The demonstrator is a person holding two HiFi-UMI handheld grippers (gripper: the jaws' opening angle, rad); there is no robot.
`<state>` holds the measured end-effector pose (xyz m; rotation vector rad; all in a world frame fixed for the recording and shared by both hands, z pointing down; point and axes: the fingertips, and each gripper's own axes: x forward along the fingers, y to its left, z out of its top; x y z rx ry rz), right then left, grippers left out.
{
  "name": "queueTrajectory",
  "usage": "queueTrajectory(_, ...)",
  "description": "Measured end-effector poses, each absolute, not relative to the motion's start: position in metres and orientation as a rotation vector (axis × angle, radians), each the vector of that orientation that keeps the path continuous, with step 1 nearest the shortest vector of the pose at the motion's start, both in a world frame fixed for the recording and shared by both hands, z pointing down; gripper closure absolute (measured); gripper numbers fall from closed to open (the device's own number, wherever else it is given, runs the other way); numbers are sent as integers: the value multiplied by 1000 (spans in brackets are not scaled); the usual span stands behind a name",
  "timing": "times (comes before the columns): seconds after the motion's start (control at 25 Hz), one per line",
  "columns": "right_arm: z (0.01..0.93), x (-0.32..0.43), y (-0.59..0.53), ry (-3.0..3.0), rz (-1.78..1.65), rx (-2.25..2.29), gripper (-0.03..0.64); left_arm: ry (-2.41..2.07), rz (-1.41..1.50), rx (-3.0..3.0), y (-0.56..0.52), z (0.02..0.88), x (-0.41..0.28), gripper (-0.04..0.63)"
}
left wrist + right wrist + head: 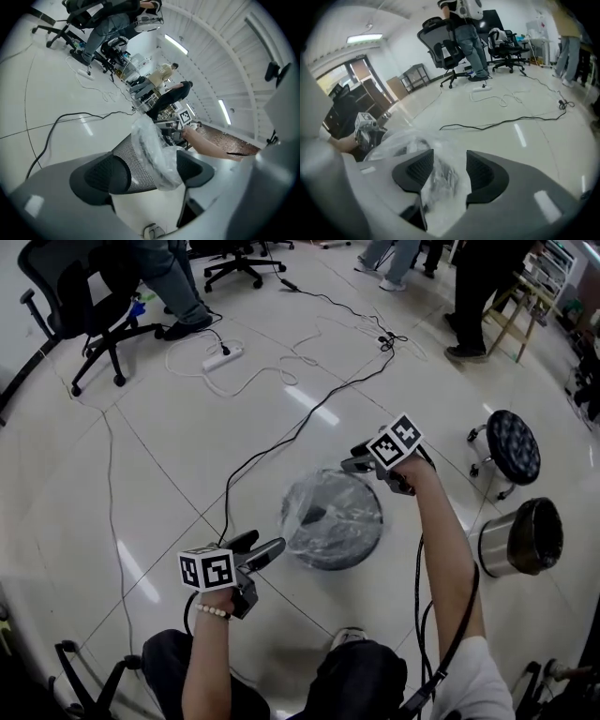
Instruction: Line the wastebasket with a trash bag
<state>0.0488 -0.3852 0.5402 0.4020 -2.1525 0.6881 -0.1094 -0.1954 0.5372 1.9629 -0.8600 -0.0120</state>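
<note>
A black mesh wastebasket (333, 521) stands on the floor, with a clear trash bag (314, 512) draped over its mouth. My left gripper (277, 547) is at the basket's near left rim. In the left gripper view its jaws stand wide, with the mesh wall (133, 168) and a fold of bag (157, 154) between them; the left gripper (147, 164) is open. My right gripper (354, 463) is at the far right rim, pointing down. In the right gripper view, crumpled bag film (440, 180) lies loose between its parted pads, so the right gripper (449, 161) is open.
A steel bin (520, 538) lies on its side at the right, with a black stool (513, 446) behind it. A black cable (281, 442) runs across the tiles to the basket. A power strip (223, 357), an office chair (80, 306) and standing people are farther off.
</note>
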Motion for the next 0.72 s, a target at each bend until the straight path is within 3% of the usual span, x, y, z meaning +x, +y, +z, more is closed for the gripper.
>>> queueTrajectory(0.08, 525, 77, -376, -2130, 622, 452, 382, -890, -32, 1960, -196, 534, -125, 178)
queueTrajectory(0.32, 467, 123, -343, -2334, 586, 729, 382, -927, -136, 1984, -206, 515, -131, 186)
queueTrajectory(0.36, 463, 122, -329, -2352, 563, 750, 391, -932, -140, 1984, -209, 515, -126, 187)
queueTrajectory(0.44, 462, 102, -287, -2409, 569, 688, 482, -937, -138, 1973, -211, 519, -116, 192)
queueTrajectory(0.48, 467, 88, -263, -2431, 604, 611, 464, -934, -134, 1969, -212, 522, -112, 198)
queueTrajectory(0.56, 481, 61, -219, -2421, 637, 462, 285, -936, -126, 1965, -218, 526, -106, 198)
queueTrajectory(0.6, 489, 52, -203, -2396, 609, 429, 282, -950, -117, 1967, -224, 528, -105, 198)
queueTrajectory(0.64, 497, 45, -191, -2364, 559, 422, 290, -972, -102, 1971, -231, 529, -105, 205)
queueTrajectory(0.68, 505, 39, -182, -2330, 501, 425, 351, -997, -81, 1976, -238, 531, -106, 251)
queueTrajectory(0.72, 512, 35, -174, -2301, 453, 426, 420, -1025, -57, 1980, -245, 532, -109, 356)
